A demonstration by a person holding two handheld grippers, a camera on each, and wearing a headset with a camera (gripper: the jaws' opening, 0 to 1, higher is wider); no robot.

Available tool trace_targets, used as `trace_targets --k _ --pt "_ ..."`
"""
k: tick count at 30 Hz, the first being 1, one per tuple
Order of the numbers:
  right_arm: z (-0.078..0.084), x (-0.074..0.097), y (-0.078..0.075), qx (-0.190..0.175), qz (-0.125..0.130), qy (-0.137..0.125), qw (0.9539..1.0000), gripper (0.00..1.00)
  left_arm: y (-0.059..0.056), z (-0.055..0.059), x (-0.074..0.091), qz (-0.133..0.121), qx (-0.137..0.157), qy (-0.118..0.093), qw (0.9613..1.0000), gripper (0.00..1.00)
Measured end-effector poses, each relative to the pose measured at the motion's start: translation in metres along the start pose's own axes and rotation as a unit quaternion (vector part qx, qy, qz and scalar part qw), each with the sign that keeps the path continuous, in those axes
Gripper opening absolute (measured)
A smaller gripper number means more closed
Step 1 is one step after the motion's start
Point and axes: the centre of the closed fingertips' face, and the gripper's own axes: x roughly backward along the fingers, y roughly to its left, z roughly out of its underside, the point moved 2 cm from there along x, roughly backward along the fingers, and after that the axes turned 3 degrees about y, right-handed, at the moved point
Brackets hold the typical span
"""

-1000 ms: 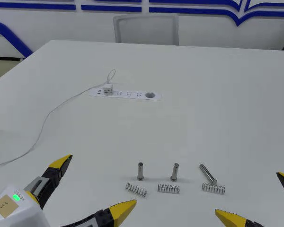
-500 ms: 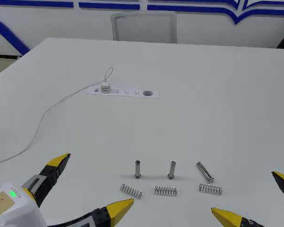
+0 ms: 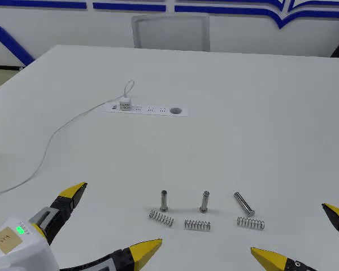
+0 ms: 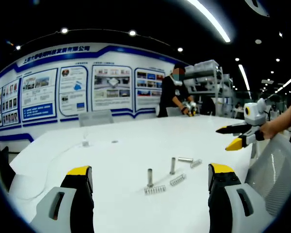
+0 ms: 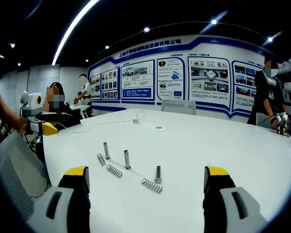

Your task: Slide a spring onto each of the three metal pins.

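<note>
On the white table (image 3: pixel 243 113), the left pin (image 3: pixel 164 200) and middle pin (image 3: pixel 204 201) stand upright, and the right pin (image 3: pixel 243 204) lies flat. Just in front of each lies a loose spring: left spring (image 3: pixel 161 218), middle spring (image 3: pixel 197 225), right spring (image 3: pixel 251 223). The left gripper (image 3: pixel 110 220) and right gripper (image 3: pixel 296 232) hover nearer the person, either side of the row, both with jaws spread wide.

The leftmost spring (image 3: pixel 161 218) now lies closer to the left pin (image 3: pixel 163 200) than half a second ago.
</note>
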Motion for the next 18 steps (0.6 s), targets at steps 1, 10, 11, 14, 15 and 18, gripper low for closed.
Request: trace_targets --k 1,10,11,14,15,18 --pt "0.0005 -0.0001 -0.0002 -0.001 0.000 0.001 1.0000 0.99 0.0004 0.0001 0.0001 -0.001 0.001 0.000 1.0000 1.00" --pt "0.0044 -0.0009 0.0009 -0.003 -0.003 0.011 0.9999 0.98 0.0001 0.0001 0.0005 0.001 0.005 0.002 1.0000 1.00" --pt "0.0044 -0.0008 0.0008 -0.003 -0.003 0.011 0.9999 0.98 -0.0006 0.0001 0.0006 0.002 0.004 0.001 1.0000 1.00" --pt "0.0045 -0.0005 -0.0002 -0.006 -0.001 0.011 0.9999 0.98 -0.0029 0.0006 0.0005 0.005 0.001 0.002 1.0000 1.00" --pt "0.0046 -0.0004 -0.0006 -0.007 0.000 0.010 0.9999 0.98 -0.0035 0.0010 0.0005 0.005 0.001 0.003 1.0000 1.00" --pt "0.0048 -0.0004 -0.0004 -0.009 -0.001 0.010 0.9999 0.98 -0.0036 0.0035 0.0004 0.005 0.002 0.007 1.0000 1.00"
